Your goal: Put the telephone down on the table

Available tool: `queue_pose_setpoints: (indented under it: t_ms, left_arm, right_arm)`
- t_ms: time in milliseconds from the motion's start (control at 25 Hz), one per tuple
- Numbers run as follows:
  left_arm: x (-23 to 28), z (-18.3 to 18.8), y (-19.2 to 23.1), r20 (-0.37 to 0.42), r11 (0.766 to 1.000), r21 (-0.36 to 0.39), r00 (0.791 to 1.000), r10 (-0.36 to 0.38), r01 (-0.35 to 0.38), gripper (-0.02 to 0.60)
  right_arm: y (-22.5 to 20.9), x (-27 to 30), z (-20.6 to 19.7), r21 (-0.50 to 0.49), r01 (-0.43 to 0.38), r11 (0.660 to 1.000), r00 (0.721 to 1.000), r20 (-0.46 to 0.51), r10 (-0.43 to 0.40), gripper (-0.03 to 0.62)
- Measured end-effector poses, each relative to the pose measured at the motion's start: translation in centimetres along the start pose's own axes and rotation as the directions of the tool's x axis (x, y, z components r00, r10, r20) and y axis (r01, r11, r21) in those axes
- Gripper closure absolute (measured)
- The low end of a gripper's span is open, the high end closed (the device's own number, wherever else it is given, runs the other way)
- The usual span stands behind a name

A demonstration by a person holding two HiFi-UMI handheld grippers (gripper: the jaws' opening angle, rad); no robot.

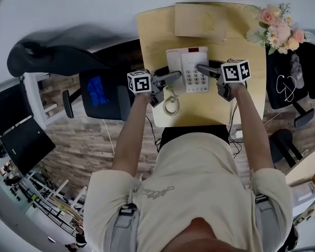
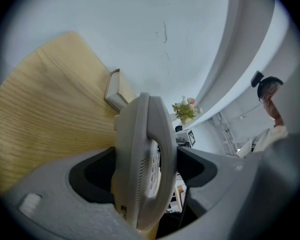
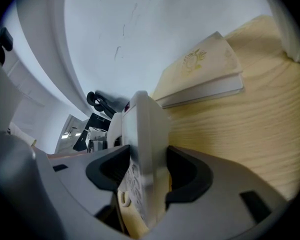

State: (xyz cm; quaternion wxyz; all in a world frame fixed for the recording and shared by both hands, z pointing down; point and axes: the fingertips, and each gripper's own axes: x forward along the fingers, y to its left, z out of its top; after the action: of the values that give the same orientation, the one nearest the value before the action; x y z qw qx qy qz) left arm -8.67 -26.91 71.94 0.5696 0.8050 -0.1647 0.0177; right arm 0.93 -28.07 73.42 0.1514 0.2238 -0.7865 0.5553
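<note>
grey jaws of my left gripper are clamping the left edge of the telephone, while my right gripper is pinching its right edge, both closed on the casing. the telephone is sitting over the middle of the wooden table; i cannot tell whether its base is touching. its coiled cord is trailing at the near left. a book is lying just behind, flowers at the far right corner. i am judging both sides should descend evenly, releasing only once the base is resting flat.
</note>
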Motion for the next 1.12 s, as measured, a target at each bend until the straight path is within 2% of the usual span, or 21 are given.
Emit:
queue_pose_setpoints:
  t_ms: [520, 840, 1120]
  left_arm:
    - [0.7, 0.1, 2.9, -0.027, 0.998, -0.059, 0.999, 0.038, -0.039, 0.206]
    - [1.2, 0.2, 2.9, -0.018, 0.993, -0.107, 0.999, 0.037, -0.039, 0.206]
    - [1.0, 0.2, 3.0, -0.01, 0.992, -0.118, 0.999, 0.042, -0.043, 0.206]
  right_arm:
    - [-2.3, 1.5, 0.0, 0.063, 0.02, 0.998, 1.0, -0.022, -0.018, 0.367]
    - [-3.1, 1.9, 0.0, 0.07, 0.042, 0.997, 0.999, -0.027, -0.04, 0.365]
    - [-3.1, 1.9, 0.1, 0.069, 0.042, 0.997, 0.999, -0.013, -0.042, 0.365]
